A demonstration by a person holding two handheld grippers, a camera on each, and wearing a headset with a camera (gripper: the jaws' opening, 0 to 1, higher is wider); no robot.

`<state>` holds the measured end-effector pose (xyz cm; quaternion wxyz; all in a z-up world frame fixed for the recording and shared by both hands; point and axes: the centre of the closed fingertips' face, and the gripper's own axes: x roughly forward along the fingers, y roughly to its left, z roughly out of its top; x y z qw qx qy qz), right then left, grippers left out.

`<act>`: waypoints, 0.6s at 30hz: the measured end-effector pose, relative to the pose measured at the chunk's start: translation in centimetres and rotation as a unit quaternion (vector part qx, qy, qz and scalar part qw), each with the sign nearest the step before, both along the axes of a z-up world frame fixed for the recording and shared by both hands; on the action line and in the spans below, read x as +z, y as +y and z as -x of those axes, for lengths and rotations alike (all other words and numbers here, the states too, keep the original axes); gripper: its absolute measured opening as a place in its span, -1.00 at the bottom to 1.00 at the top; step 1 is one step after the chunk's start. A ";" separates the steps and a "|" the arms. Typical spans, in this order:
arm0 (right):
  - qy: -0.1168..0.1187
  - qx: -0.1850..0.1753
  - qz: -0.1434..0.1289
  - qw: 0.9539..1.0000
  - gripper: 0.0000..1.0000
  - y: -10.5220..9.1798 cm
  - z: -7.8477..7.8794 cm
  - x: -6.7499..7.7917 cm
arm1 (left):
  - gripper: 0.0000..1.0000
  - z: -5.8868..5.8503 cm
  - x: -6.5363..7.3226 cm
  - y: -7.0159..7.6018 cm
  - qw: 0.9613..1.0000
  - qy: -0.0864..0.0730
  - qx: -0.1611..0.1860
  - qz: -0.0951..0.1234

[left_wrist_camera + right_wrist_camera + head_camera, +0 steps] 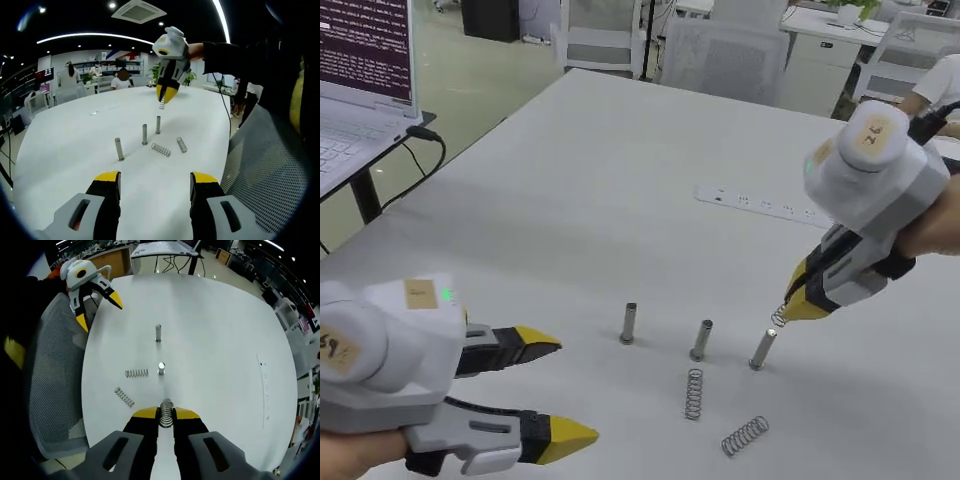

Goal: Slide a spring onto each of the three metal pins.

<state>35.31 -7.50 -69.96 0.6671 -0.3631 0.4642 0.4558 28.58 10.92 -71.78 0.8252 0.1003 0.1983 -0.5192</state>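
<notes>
My right gripper (166, 416) has its two yellow tips pinched tight on a little spring (778, 317). The spring hangs down from the tips, just over the top of the right pin (762, 349). I cannot tell if the spring touches the pin.

Three shiny metal pins stand up in a row on the white table (570, 200). The left pin (628, 323) and the middle pin (701, 340) are bare, with nothing on them.

Two more springs lie flat on the table, on my side of the pins. One spring (694, 393) lies just in front of the middle pin. The other spring (745, 435) lies a bit closer to me and more to the right, a little apart from the first one.

My left gripper (155, 176) is wide open and holds nothing. It hangs over the near edge of the table, well apart from the pins, with its yellow tips pointing at them.

Far back on the table lies a white power strip (760, 205). A laptop (360, 70) sits off to the left, on its own stand beside the table.
</notes>
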 end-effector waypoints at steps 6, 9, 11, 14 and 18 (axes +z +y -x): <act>0.011 -0.004 0.005 1.000 -0.84 -0.4 -0.1 -0.9 | 0.03 0.1 -0.1 -0.1 1.000 0.000 -0.001 0.000; 0.014 -0.003 0.006 1.000 -0.84 -0.3 -0.1 -1.1 | 0.03 0.0 -0.1 -0.1 1.000 0.000 0.000 0.000; 0.016 -0.003 0.004 1.000 -0.84 -0.2 -0.2 -1.2 | 0.03 0.1 -0.1 -0.1 1.000 0.000 -0.001 -0.001; 0.016 -0.001 0.006 1.000 -0.84 -0.1 -0.3 -1.4 | 0.03 0.1 0.0 -0.2 1.000 -0.001 -0.001 -0.001; 0.019 0.001 0.009 1.000 -0.84 -0.1 -0.3 -1.8 | 0.02 0.1 -0.1 -0.1 1.000 -0.001 -0.001 -0.001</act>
